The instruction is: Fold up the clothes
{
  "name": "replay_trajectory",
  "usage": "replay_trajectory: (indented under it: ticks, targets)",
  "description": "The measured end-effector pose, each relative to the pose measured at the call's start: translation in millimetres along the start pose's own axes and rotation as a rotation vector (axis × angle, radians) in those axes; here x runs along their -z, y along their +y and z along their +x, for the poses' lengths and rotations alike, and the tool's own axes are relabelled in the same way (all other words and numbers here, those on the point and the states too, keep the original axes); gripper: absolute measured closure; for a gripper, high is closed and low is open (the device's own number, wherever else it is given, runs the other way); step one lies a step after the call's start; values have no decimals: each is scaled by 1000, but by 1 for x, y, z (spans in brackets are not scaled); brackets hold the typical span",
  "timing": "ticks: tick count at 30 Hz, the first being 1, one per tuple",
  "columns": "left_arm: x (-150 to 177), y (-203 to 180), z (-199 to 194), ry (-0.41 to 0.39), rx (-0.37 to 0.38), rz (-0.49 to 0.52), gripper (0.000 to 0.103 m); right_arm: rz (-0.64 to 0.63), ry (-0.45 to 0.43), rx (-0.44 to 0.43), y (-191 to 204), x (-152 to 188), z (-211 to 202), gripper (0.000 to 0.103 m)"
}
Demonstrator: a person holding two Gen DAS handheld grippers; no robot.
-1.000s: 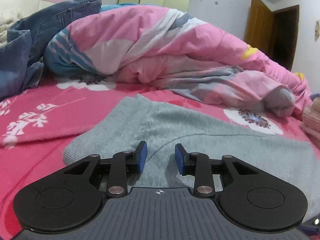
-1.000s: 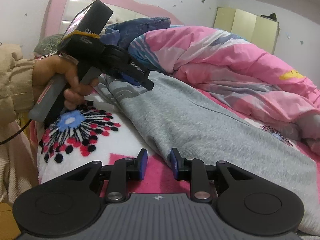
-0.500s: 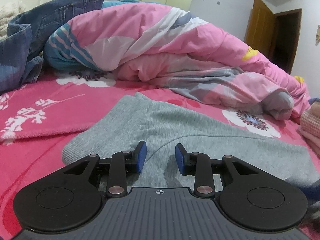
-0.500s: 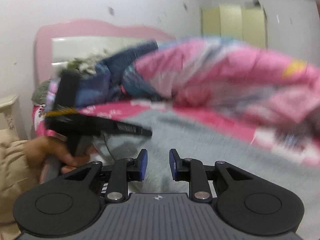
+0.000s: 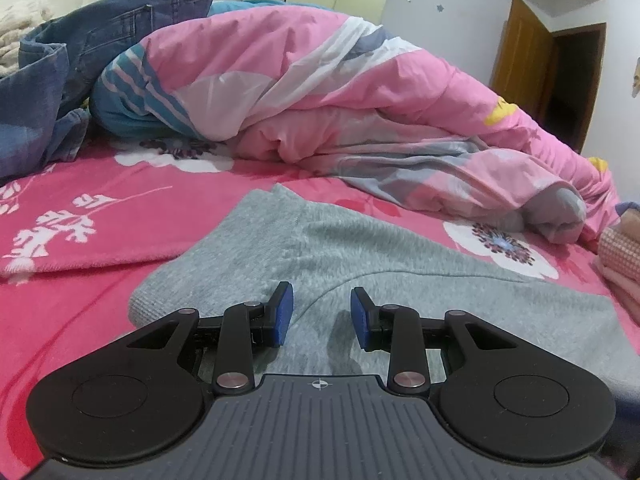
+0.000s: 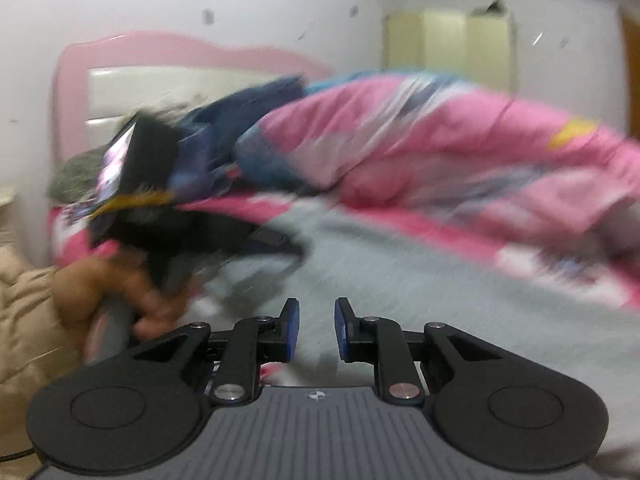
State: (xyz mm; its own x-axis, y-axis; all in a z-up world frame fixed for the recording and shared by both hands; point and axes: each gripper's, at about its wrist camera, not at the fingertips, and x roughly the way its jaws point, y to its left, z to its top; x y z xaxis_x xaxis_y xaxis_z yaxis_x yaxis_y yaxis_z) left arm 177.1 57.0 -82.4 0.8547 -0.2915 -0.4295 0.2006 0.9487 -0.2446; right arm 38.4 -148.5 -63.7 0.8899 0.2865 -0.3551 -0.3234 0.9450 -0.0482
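Note:
A grey sweater point(image 5: 360, 264) lies spread on the pink flowered bed sheet point(image 5: 80, 220). My left gripper point(image 5: 320, 316) is open and empty, low over the sweater near its ribbed hem point(image 5: 148, 304). My right gripper point(image 6: 316, 328) is open and empty above the sweater point(image 6: 440, 300); its view is blurred by motion. The left gripper body point(image 6: 160, 208), held in a hand, shows at the left of the right wrist view, over the sweater's far end.
A bunched pink quilt point(image 5: 360, 100) lies across the back of the bed. Blue jeans point(image 5: 80, 60) are piled at the back left. A pink headboard point(image 6: 160, 60) stands behind. A brown door point(image 5: 528, 60) is at right. Folded pink cloth point(image 5: 620, 256) sits at the right edge.
My right gripper has swung fast, now facing across the sweater toward the quilt, with the view blurred. My left gripper has shifted slightly over the sweater. Both stay open.

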Motion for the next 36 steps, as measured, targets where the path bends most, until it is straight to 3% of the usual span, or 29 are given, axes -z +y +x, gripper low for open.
replay_trajectory:
  ticks: [2,4,5,9,13,19,24,26,29,31,36]
  targets:
    - [0,1,-1,0,1,-6,71,10,5,76,-12,3,-1,82]
    - [-1,1,-4,-6,-1,-12,71,26,87,130,-25,17,10,81]
    - [-2,0,-7,-13,-2,-14,71,42,134,131,-30,27,18,81]
    - [-5,-10,-27,-99,-8,32,68,120,111,112,-41,41,22,81]
    - [-5,-22,-45,-173,103,58,57,121,107,115,-38,43,22,80]
    - [6,-55,-23,-65,165,151,52,124,99,113,-37,44,21,80]
    - [21,-72,15,86,42,244,51,168,109,95,-41,40,14,79]
    - [20,-69,12,86,48,218,51,215,118,75,-48,33,2,76]
    - [19,-64,10,97,61,181,50,299,81,68,-68,24,-30,57]
    - [20,-63,9,99,63,178,50,363,48,95,-88,20,-55,39]
    - [21,-68,10,107,51,182,47,577,24,219,-152,22,-100,25]
